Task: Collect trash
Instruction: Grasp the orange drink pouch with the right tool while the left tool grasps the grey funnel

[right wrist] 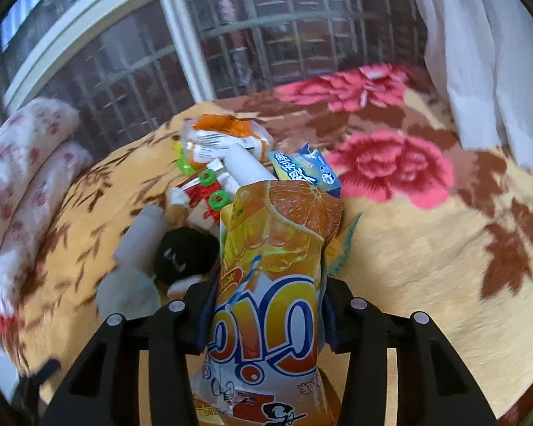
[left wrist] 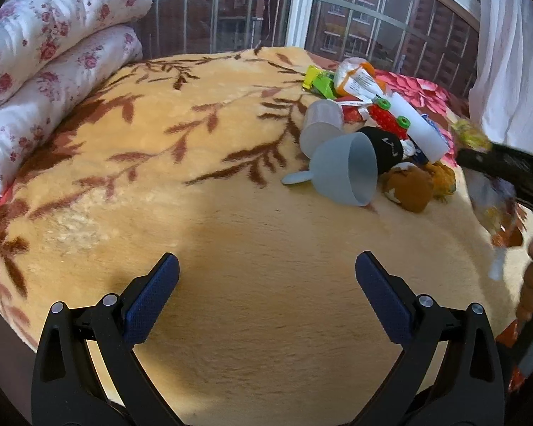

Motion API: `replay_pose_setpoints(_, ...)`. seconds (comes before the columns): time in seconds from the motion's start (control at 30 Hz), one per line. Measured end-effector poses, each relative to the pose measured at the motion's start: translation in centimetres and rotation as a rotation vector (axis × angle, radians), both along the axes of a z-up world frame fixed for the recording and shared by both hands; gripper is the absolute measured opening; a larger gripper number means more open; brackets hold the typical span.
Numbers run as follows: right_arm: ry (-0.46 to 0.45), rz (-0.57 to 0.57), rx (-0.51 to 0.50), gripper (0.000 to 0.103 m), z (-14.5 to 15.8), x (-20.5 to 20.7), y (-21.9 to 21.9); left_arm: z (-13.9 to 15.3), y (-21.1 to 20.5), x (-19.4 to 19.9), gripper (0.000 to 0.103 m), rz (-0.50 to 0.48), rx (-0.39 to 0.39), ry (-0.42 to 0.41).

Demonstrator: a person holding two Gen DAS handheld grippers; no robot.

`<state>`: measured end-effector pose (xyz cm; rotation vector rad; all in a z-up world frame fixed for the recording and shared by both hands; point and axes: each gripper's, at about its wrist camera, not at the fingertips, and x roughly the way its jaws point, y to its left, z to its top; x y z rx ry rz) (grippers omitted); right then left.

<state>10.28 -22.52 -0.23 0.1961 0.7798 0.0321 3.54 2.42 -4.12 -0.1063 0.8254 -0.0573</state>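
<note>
Step in hand: one piece of trash lifted. Right tool pinches the orange drink pouch at mid-body, above the bed blanket.

Left tool spread wide, holding nothing, over bare blanket.

Next move, by judgement: carry the pouch to a bin; none in view.

Containers: blue cup at 1 o'clock from the left tool, on its side, appears empty; translucent cup just beyond, contents unclear. Remaining wrappers farther at 1 o'clock.

left tool: jaws wide apart over blanket | grey cup tipped beside wrappers
</note>
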Motion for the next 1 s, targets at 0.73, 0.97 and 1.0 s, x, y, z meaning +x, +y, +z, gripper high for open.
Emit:
replay_pose_setpoints(0.73,-0.012,0.07,0.008,0.047,-2.3,-7.3,-3.7,-0.4,-4.3,11.0,0.013,-0.042,0.083,0.1)
replay_pose_setpoints(0.97,-0.021,0.077,0.002,0.047,-2.0,-8.4,-3.9,2.4,-4.4,6.4,0.012,-0.079,0.023,0.021)
replay_pose_setpoints(1.0,-0.027,0.081,-0.002,0.047,-1.8,-8.7,-3.8,3.1,-4.5,5.2,0.012,-0.091,0.018,0.002)
